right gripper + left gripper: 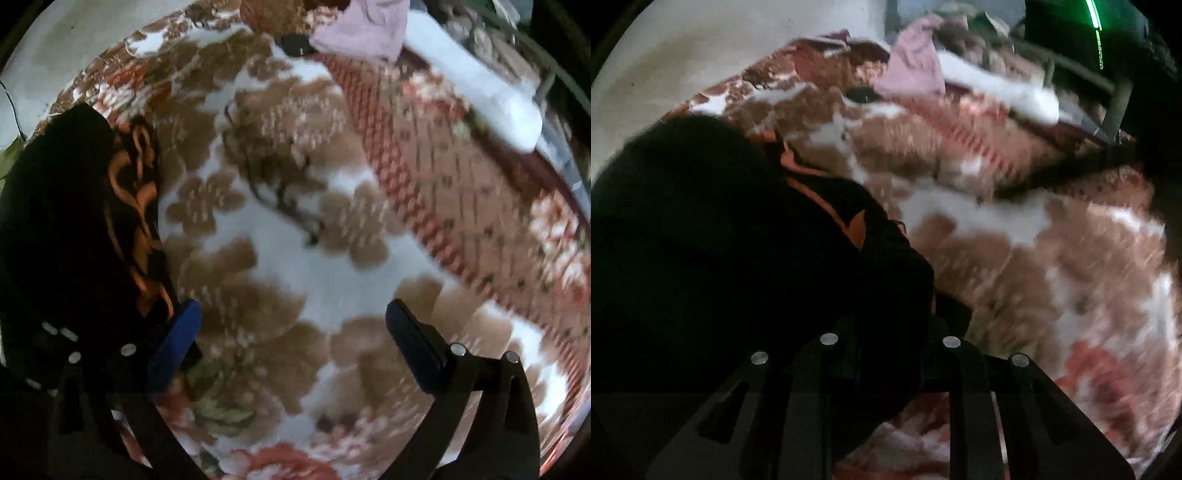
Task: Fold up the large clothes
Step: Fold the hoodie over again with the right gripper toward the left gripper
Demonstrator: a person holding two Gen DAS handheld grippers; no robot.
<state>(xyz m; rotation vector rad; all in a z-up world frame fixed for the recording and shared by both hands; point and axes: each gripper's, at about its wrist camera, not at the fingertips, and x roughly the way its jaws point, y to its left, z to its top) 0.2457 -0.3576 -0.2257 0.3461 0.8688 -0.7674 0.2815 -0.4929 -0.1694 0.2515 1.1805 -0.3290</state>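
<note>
The left gripper [886, 325] is black, its slotted arms dotted with round silver screws toward six o'clock. The right gripper [293, 317] shares that black frame (silver screws too), with one blue pad [177, 339] at eight o'clock and a darker one at four.

Fuzzy, matt floral blanket [295, 229]; dark cloth garment [720, 240] with orange print; smooth blue plastic fingers [177, 343].

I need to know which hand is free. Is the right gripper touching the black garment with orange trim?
Apart. In the right wrist view the right gripper stands open over bare floral blanket, nothing between its fingers; the black garment with orange trim lies beside it.
</note>
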